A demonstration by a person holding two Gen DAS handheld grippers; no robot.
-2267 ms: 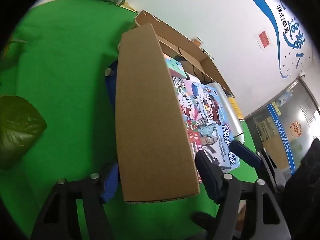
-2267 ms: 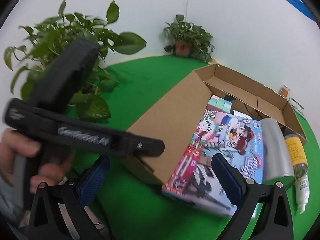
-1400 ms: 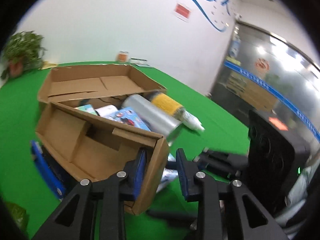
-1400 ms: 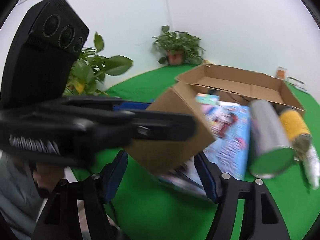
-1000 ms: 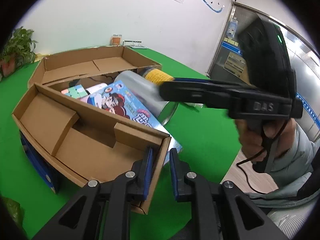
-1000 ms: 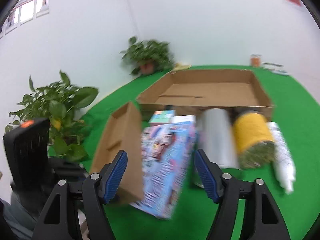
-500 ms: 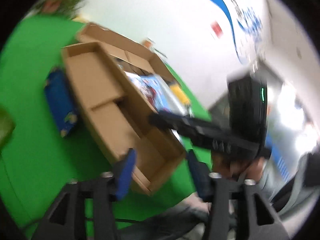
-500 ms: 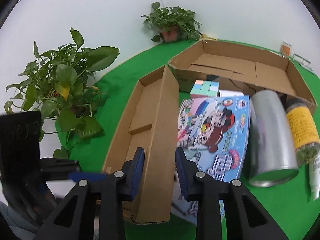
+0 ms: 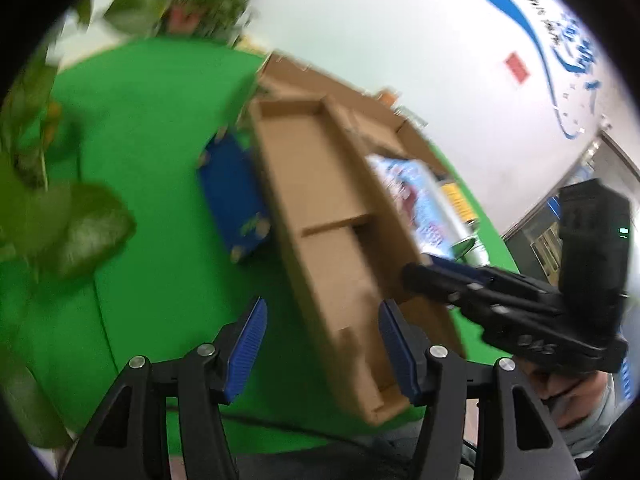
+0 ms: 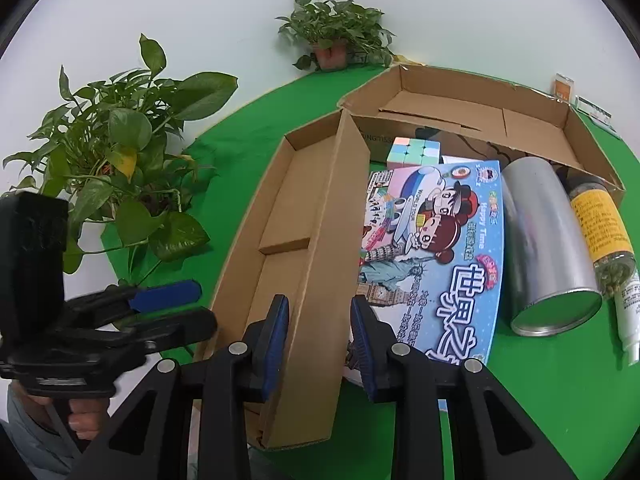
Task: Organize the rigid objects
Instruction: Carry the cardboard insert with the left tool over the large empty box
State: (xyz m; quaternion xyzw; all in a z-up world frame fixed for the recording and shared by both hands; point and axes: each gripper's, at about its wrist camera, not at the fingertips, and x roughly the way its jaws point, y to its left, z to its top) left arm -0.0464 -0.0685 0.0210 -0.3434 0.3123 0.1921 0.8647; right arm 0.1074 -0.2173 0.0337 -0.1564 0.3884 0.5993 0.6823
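Observation:
A long narrow cardboard tray (image 10: pixel 304 264) lies on the green table; it also shows in the left wrist view (image 9: pixel 336 232). My right gripper (image 10: pixel 320 332) straddles the tray's right wall with its jaws a little apart. My left gripper (image 9: pixel 320 344) is open and empty before the tray's near end; it shows in the right wrist view (image 10: pixel 168 300) left of the tray. A colourful game box (image 10: pixel 436 248), a pastel cube (image 10: pixel 414 152), a silver can (image 10: pixel 544 248), a yellow-labelled jar (image 10: pixel 600 220) and a white tube (image 10: pixel 628 312) lie right of the tray.
A larger open cardboard box (image 10: pixel 472 112) stands behind the items. A blue flat box (image 9: pixel 236 196) lies left of the tray. Potted plants (image 10: pixel 120 152) stand at the left and at the back (image 10: pixel 336 36). The table's near edge is close.
My left gripper let go of the tray's end, opened and drew back to the left. My right gripper has come onto the tray's right wall.

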